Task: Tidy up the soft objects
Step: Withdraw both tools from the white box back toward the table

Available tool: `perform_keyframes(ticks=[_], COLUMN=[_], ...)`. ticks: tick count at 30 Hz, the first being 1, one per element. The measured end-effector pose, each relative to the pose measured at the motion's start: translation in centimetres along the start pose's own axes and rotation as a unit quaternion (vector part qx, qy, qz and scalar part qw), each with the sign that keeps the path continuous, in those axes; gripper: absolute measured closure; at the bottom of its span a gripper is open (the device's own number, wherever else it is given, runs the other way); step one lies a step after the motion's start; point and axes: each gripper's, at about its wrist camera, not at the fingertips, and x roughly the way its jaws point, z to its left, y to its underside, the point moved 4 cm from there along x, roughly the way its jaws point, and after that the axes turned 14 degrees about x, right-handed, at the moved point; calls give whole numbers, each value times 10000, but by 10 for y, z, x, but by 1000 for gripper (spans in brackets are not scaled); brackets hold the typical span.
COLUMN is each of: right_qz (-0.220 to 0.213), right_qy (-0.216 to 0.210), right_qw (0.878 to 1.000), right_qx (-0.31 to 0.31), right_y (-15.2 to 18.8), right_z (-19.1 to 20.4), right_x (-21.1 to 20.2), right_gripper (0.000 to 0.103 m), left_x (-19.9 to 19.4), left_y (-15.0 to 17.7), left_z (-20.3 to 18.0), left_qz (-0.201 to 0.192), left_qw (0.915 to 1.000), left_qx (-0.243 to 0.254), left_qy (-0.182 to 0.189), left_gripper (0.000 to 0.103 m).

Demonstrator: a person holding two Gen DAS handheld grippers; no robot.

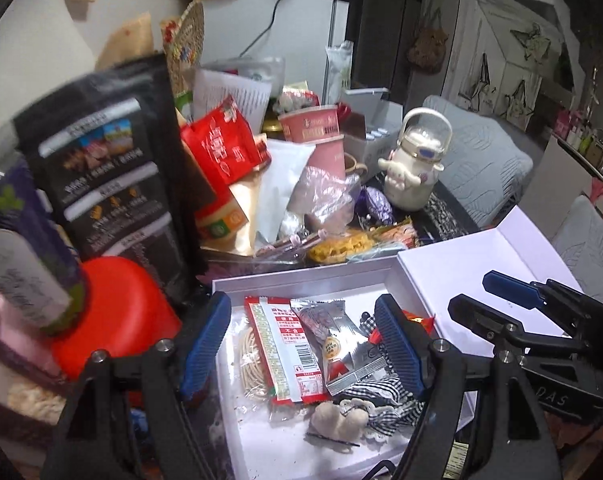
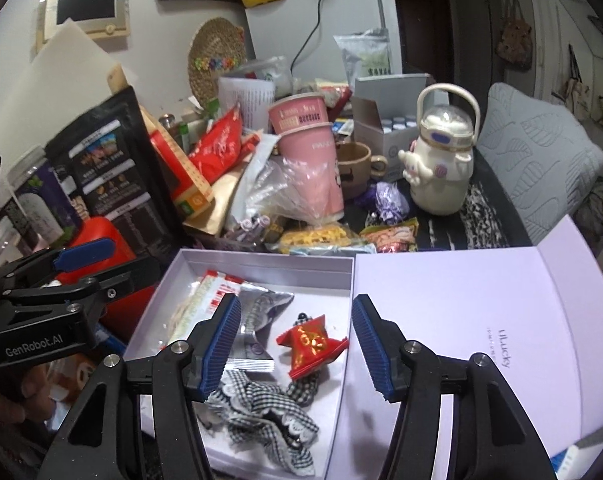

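**Soft items in the open box: handling notes**

We find the white box (image 2: 257, 264) at the near edge of the cluttered table (image 2: 453, 228), its lid (image 2: 461, 304) folded open to the right. Inside lie a checked cloth (image 2: 261, 400), a long red noodle packet (image 1: 281, 352), a silver sachet (image 1: 337, 344), a pale fuzzy piece (image 1: 333, 420) and a small red pouch (image 2: 309, 344). The cloth is limp and light; we judge it best pinched at a bunched fold. The packets are slippery and crushable; take them by a sealed edge. The left gripper (image 1: 301, 352) and the right gripper (image 2: 293, 348) both hover over the box with jaws apart, holding nothing.
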Motion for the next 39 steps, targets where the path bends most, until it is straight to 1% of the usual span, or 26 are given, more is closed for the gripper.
perform_keyframes(ticks=[3,6,10,12,14,18,25,28,34,39], right_qz=[-104,-314,-529,-614,-756,-872,-1063,-1134,-1060,-939], right_qy=[-26,2,-51,-82,-116,-146,-182,-216,-146,-104], right_qw=[9999,9995,9985,9979,9967,9956,9936,9927,9936,9951], right_qx=[-53,-82,-157,-199,-273,-317,-332,-356,-354,-278], right_y=[-2,-4,-4,-3,0,8,28,38,62,85], right_z=[6,14,26,31,38,47,58,62,69,72], right_x=[-15,-37,-64,-76,-91,-112,-152,-166,-181,-185], right_gripper=[45,45,44,41,36,34,31,28,28,27], left_x=[-18,-39,-69,-82,-96,-119,-157,-171,-188,-195], left_y=[-2,-5,-7,-6,-4,3,20,28,52,73], left_z=[0,-1,-2,-1,-3,-6,-14,-17,-21,-22], left_qz=[-124,-285,-496,-558,-614,-714,-876,-952,-911,-818], left_qw=[9999,9996,9986,9982,9977,9968,9955,9948,9952,9961], left_qx=[10,58,64,43,61,96,227,253,264,268], left_qy=[-42,-43,-145,-213,-270,-336,-289,-259,-223,-196], left_gripper=[29,29,29,29,29,29,29,29,29,29])
